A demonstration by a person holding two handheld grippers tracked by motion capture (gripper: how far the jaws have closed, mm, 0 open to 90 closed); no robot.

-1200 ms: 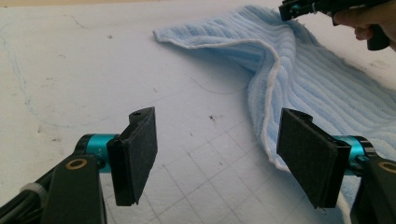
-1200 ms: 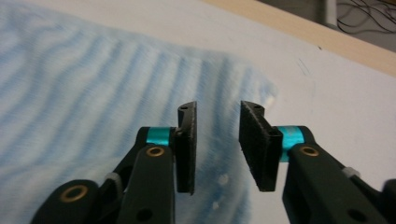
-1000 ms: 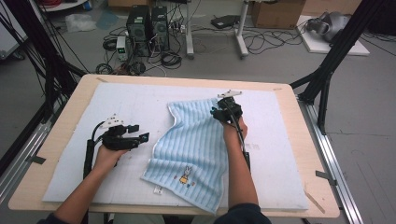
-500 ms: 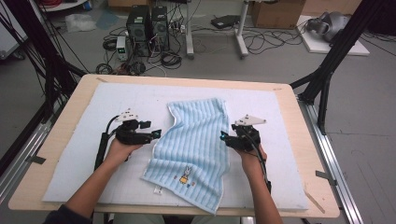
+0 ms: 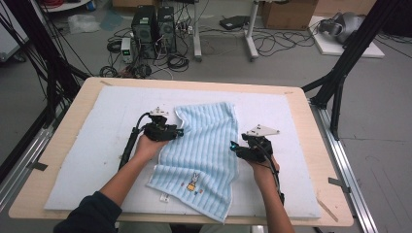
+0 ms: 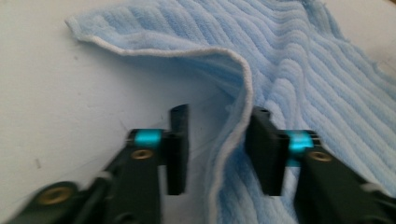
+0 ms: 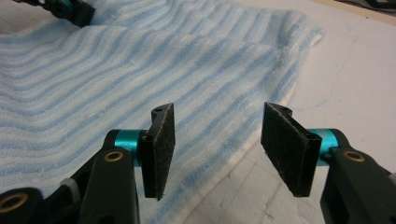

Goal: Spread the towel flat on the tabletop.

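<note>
towel: ribbed blue terry | left gripper: closing around raised hem | right gripper: spread

Grey floor strewn with cables, computer towers behind.

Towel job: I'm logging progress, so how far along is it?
Done: the towel lies spread on the white mat, still rumpled, no fold made. In hand: the left gripper has its jaws astride the raised left hem and has just been closing, one pad touching, not yet clamped. The right gripper stands open over the right edge. Left: gripping both edges and whatever follows.
</note>
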